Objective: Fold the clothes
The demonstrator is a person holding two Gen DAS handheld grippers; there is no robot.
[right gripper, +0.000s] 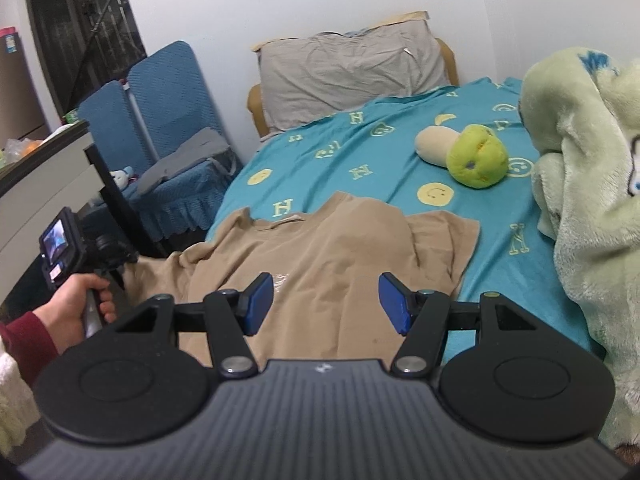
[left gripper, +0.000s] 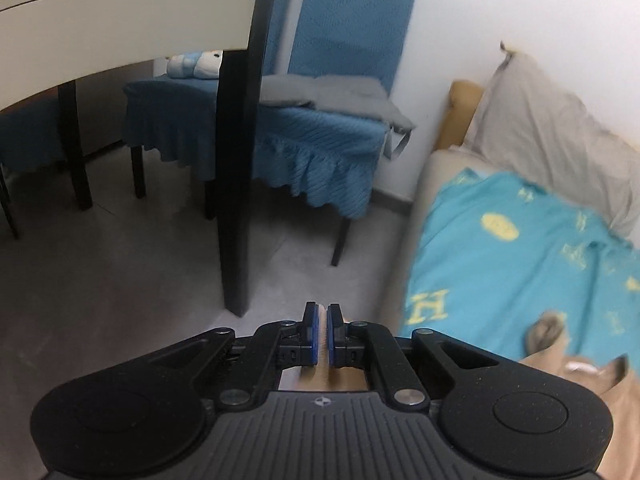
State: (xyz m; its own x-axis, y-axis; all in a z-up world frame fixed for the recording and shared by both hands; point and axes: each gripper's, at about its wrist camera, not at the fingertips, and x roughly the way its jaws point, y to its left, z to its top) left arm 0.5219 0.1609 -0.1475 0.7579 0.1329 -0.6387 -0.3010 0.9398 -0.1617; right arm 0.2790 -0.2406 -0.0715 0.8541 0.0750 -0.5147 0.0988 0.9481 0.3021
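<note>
A tan T-shirt (right gripper: 328,256) lies spread on the turquoise bed sheet (right gripper: 360,148), collar toward the pillow, its left side hanging off the bed's edge. My right gripper (right gripper: 326,304) is open and empty, hovering over the shirt's lower middle. My left gripper (left gripper: 322,334) is shut on the shirt's tan fabric (left gripper: 320,376) at the bed's left edge, pointing toward the floor and chairs. In the right wrist view the left gripper's handle (right gripper: 80,256) is held by a hand at the far left. More of the shirt shows in the left wrist view (left gripper: 592,384).
A grey pillow (right gripper: 348,68) lies at the bed's head. A green and cream plush toy (right gripper: 468,152) and a pale green fleece blanket (right gripper: 592,184) lie on the right. Blue-covered chairs (left gripper: 320,128) and a white table with a black leg (left gripper: 236,184) stand left of the bed.
</note>
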